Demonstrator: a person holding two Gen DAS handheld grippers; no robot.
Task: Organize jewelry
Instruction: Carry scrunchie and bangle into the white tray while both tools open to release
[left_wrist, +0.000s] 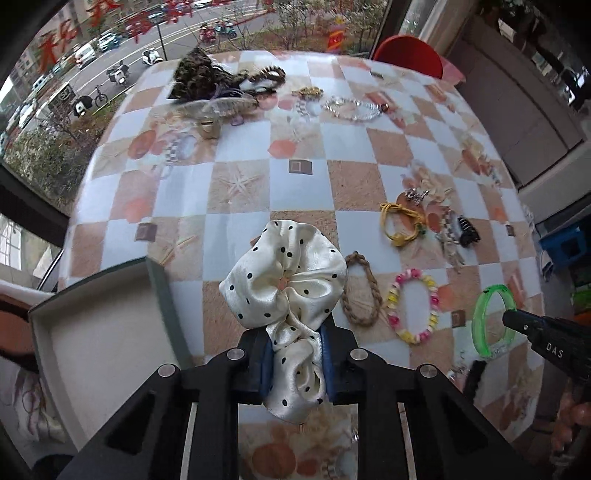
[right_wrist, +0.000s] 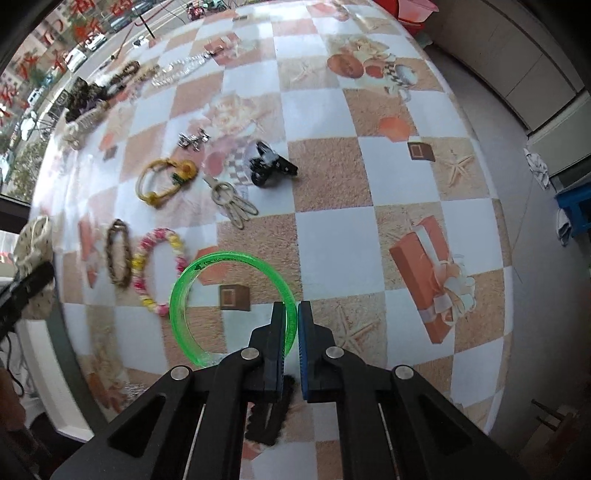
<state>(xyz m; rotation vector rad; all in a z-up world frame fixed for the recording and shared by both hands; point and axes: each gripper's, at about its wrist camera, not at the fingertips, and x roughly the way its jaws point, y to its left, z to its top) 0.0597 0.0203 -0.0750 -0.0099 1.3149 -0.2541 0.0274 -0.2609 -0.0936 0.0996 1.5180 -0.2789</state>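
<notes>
Now green bangle (right_wrist: 236, 295) between gripper (right_wrist: 293, 314) pads.

The scrunchie (left_wrist: 284, 280) is glossy cream satin cloth with black dots, creased and soft. The bangle (right_wrist: 236, 306) looks like translucent green plastic, smooth and shiny. A braided band (left_wrist: 362, 291) is rough brown cord. The bead bracelet (left_wrist: 413, 306) has small glossy pastel beads. The tablecloth (left_wrist: 369, 147) is smooth printed vinyl with a faint sheen. The tray (left_wrist: 110, 354) looks matt inside.
</notes>
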